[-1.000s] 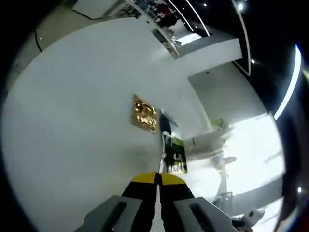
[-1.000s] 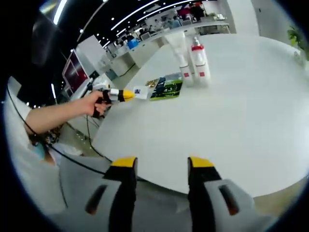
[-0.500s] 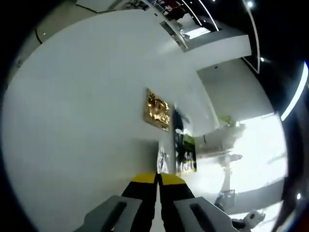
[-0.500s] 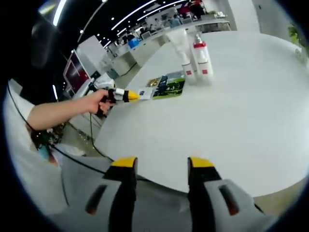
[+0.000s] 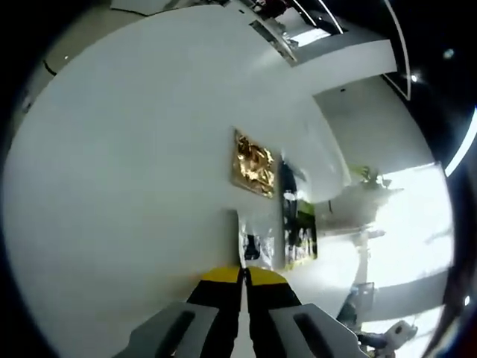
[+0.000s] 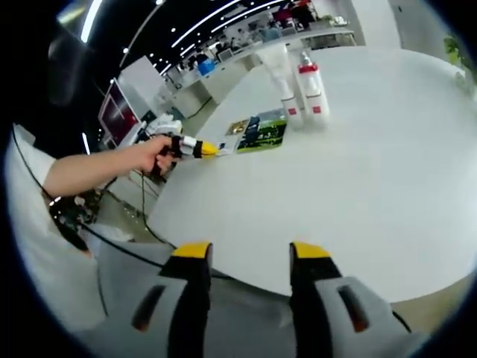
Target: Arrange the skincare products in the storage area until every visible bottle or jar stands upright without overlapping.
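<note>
L gripper point(image 5: 243, 277) pinches a clear sachet point(image 5: 253, 242) flat on the table point(image 6: 373, 186), prob. to drag it off the green pack point(image 6: 267, 133). R gripper point(image 6: 244, 257) spread, empty, waiting. Two bottles point(image 6: 302, 93) upright behind.

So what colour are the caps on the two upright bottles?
Red on the right bottle, seemingly white on the left bottle; right gripper view shows them best.

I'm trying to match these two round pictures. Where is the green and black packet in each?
Left gripper view: the green and black packet lies right of centre, beside the gold packet.
Right gripper view: it lies upper centre, just left of two white bottles.
Shared landmark: the white table.
</note>
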`<state>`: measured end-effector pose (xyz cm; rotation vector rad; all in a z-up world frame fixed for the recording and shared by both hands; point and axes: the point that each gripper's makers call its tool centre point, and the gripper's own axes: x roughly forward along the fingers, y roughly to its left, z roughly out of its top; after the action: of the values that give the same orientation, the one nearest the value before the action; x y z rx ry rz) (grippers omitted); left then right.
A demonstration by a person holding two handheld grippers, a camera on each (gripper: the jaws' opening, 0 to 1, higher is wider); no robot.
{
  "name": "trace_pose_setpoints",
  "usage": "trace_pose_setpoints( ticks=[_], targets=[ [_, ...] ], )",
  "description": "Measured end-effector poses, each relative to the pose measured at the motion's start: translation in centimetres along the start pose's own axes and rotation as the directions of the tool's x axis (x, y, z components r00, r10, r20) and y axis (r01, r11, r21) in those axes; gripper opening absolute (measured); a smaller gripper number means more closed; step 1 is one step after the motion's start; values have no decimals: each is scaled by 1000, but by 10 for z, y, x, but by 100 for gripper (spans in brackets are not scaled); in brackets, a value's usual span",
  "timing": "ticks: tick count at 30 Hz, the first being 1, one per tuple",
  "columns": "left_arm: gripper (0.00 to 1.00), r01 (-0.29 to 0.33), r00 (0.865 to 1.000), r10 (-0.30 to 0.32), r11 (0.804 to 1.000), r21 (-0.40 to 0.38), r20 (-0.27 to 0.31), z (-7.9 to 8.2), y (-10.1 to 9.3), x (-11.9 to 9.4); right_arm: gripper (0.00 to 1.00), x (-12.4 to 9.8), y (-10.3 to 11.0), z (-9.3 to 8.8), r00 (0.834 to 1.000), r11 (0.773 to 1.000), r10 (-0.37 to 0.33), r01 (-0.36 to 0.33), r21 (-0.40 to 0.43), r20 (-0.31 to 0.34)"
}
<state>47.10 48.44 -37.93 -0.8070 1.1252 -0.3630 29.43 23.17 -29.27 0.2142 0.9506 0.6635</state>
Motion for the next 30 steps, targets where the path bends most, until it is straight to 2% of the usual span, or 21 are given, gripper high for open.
trace_pose_setpoints(
  ticks=[10,30],
  targets=[
    [4,-16,999,16,1000,9,-28,-1,0,0,43,-1,0,-1,1000,1000,6,-6,8,2],
    [7,-46,999,46,999,4,14,2,2,-5,43,0,1,-2,1000,1000,13,-13,6,8]
  ],
)
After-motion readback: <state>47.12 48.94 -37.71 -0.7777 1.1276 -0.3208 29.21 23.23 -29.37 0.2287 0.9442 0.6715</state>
